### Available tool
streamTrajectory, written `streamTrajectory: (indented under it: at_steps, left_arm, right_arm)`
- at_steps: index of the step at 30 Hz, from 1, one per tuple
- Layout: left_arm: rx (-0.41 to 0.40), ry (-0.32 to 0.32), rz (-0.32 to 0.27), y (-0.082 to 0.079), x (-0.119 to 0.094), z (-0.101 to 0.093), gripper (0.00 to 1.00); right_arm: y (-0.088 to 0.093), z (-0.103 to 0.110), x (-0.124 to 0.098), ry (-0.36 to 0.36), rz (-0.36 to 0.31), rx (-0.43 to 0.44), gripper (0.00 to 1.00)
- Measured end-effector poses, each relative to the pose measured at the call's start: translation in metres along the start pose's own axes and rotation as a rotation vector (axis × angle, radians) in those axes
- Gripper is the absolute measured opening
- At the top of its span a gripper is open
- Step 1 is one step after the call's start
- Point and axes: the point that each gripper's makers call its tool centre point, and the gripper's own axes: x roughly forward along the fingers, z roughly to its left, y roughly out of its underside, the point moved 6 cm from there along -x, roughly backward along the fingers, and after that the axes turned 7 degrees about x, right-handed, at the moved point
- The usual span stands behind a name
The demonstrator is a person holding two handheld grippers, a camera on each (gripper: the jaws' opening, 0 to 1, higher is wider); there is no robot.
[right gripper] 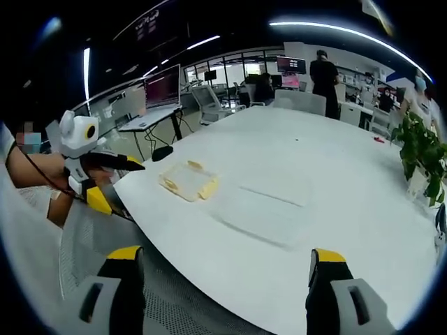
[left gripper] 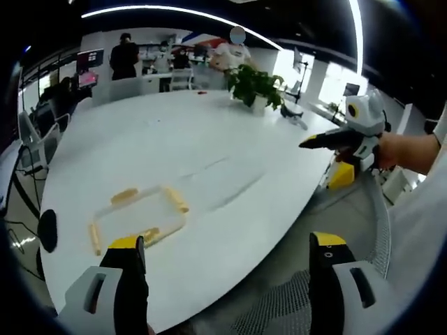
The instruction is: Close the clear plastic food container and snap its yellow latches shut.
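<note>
One clear plastic food container (left gripper: 137, 216) lies flat on the big white table (left gripper: 209, 146), close to the near edge. In the left gripper view four yellow latches (left gripper: 176, 199) show around its rim, one to a side. In the right gripper view the same container (right gripper: 188, 180) sits just inside the table's near-left edge, by the corner; whether its lid is pressed down I cannot tell.

There are two grippers. The left gripper (left gripper: 227, 255) stands with its jaws wide apart and nothing between them; its left jaw tip overlaps the container's near edge in the picture, though contact cannot be judged. It also appears at the left of the right gripper view (right gripper: 112, 164), held in a hand off the table's edge. The right gripper (right gripper: 220, 269) likewise has its jaws spread wide, empty, held off the near edge of the table. In the left gripper view it appears at the right (left gripper: 335, 139), beyond the table's rim, touching nothing.

One potted plant (left gripper: 255, 87) stands at the far side. The broad tabletop between plant and container is bare. Several people stand beyond the table's far end.
</note>
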Motion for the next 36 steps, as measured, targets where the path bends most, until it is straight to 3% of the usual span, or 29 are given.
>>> streamTrajectory:
  at_steps: [36]
  left_arm:
    - [0.086,0.038,0.038,-0.002,-0.006,0.063,0.93]
  right_arm:
    - [-0.046,0.019,0.057,-0.075,0.0,-0.097,0.99]
